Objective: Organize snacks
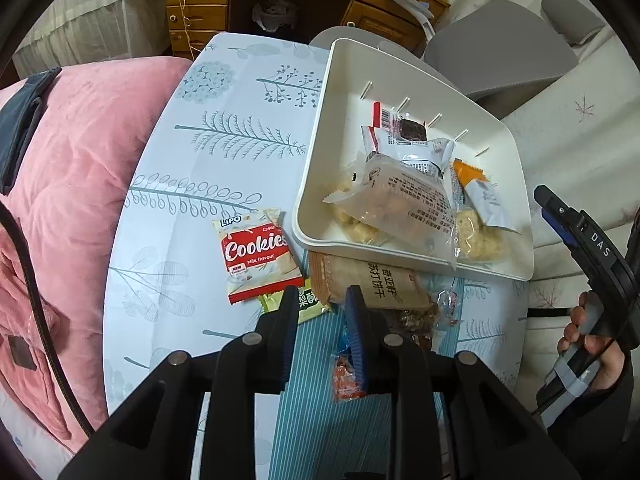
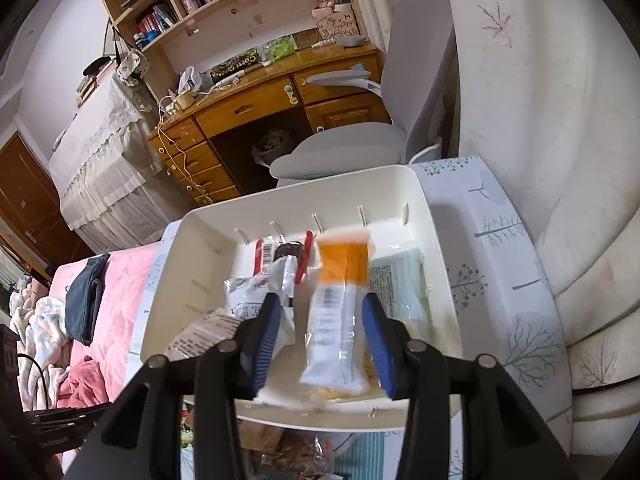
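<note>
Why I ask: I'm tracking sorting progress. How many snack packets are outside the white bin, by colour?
Red and white, Cookies packet: 1
Green, green packet: 1
Brown, brown cracker packet: 1
Dark, dark clear packet: 1
Clear, small clear wrapper: 1
Orange, small orange packet: 1
Total: 6 in view; the grippers may hide more.

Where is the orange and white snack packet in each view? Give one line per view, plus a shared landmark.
Left wrist view: orange and white snack packet lies right of centre, inside the white bin.
Right wrist view: packet is centre, between the right gripper fingers, over the bin.
Shared landmark: the red barcoded packet.
</note>
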`<action>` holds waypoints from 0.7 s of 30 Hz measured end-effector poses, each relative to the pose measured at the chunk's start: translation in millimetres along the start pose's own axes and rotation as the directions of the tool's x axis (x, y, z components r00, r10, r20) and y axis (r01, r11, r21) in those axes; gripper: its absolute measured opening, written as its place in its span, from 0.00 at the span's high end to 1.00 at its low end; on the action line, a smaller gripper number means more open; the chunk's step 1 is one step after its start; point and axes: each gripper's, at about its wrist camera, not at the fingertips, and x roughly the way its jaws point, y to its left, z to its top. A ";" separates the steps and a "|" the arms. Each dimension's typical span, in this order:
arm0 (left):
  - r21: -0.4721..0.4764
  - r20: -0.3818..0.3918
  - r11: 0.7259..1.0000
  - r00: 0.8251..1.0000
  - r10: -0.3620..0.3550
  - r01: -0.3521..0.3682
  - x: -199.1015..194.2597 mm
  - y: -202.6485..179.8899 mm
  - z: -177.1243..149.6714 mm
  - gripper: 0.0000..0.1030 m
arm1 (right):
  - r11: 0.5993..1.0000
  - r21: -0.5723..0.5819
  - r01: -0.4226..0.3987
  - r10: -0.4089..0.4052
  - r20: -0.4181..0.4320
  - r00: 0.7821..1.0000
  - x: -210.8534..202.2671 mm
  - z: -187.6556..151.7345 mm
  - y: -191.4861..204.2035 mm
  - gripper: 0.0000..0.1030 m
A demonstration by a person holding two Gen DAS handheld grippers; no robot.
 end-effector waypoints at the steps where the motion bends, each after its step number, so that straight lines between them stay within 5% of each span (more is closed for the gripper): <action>1: -0.001 -0.001 1.000 1.000 -0.001 0.001 -0.2 0.5 -0.5 0.78 | 1.000 0.005 0.005 -0.005 0.004 1.000 -1.8 -1.2 -0.9 0.55; 12: 0.007 0.025 1.000 1.000 0.005 -0.005 -10.9 -8.0 -20.4 0.69 | 0.999 0.043 -0.023 0.023 -0.008 1.000 -32.6 -21.5 -19.2 0.54; 21: 0.031 0.035 0.999 0.999 0.014 -0.015 -12.5 -20.6 -43.5 0.50 | 0.995 0.034 -0.098 0.099 -0.040 0.994 -55.0 -57.6 -22.6 0.47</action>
